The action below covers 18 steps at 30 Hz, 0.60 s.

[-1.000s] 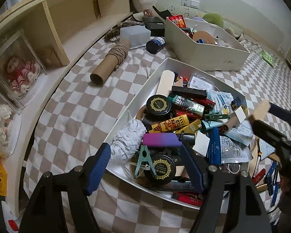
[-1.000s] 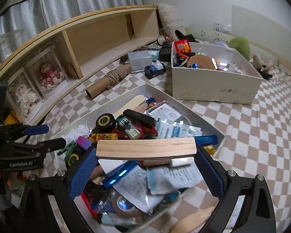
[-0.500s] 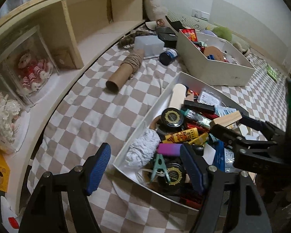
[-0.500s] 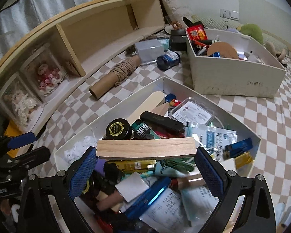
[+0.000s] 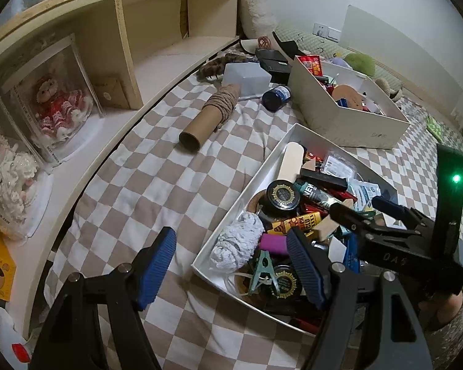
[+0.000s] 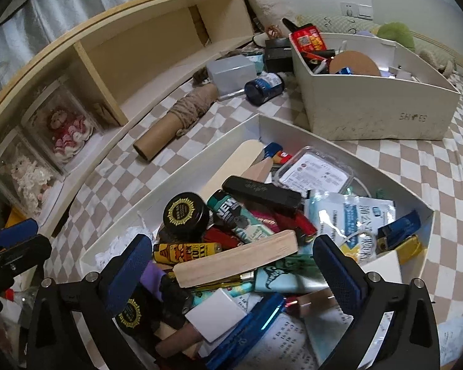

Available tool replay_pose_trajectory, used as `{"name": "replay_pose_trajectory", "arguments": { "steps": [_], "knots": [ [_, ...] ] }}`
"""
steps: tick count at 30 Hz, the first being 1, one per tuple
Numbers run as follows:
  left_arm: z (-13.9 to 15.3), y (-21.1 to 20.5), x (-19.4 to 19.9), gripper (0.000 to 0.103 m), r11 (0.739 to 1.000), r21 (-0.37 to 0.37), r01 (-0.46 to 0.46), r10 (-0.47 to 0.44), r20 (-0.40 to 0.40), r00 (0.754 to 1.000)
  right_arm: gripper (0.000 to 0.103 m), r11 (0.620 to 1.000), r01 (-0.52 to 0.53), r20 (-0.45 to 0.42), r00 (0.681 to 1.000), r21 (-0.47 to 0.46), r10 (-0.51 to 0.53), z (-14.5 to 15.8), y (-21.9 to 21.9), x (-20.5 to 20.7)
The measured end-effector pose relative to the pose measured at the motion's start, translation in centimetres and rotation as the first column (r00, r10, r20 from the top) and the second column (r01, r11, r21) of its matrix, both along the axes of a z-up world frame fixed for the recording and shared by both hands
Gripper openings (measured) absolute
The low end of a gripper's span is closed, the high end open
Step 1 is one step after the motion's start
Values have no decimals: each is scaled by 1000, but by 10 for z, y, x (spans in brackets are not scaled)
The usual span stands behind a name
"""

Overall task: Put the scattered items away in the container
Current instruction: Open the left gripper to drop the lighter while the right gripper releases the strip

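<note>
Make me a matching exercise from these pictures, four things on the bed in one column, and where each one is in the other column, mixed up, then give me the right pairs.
Things:
1. wooden block
2. cardboard tube
3. blue jar
4. round cork mat

Places:
A. inside the tall box marked SHOES
B. on the checkered bedspread, wound with twine
C. on the pile in the shallow white tray, between the opening jaws of the right gripper
D. lying on its side next to the clear plastic box

Pairs: 1-C, 2-B, 3-D, 4-A
</note>
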<state>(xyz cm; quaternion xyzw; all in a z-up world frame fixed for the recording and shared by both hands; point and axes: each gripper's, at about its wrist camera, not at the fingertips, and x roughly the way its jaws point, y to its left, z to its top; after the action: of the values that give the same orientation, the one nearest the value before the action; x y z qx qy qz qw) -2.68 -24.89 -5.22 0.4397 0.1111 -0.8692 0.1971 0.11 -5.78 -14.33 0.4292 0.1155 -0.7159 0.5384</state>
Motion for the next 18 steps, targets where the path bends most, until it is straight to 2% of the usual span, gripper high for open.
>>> {"name": "replay_pose_trajectory", "arguments": {
  "steps": [12, 18],
  "knots": [
    [2, 15, -3, 74, 1000, -13, 27, -27, 4, 1000, 103, 998, -13, -35, 999, -60, 11, 32, 33, -6],
    [8, 24, -3, 74, 999, -16, 40, -40, -11, 999, 103, 998, -35, -100, 995, -58, 29, 48, 45, 0]
  ]
}}
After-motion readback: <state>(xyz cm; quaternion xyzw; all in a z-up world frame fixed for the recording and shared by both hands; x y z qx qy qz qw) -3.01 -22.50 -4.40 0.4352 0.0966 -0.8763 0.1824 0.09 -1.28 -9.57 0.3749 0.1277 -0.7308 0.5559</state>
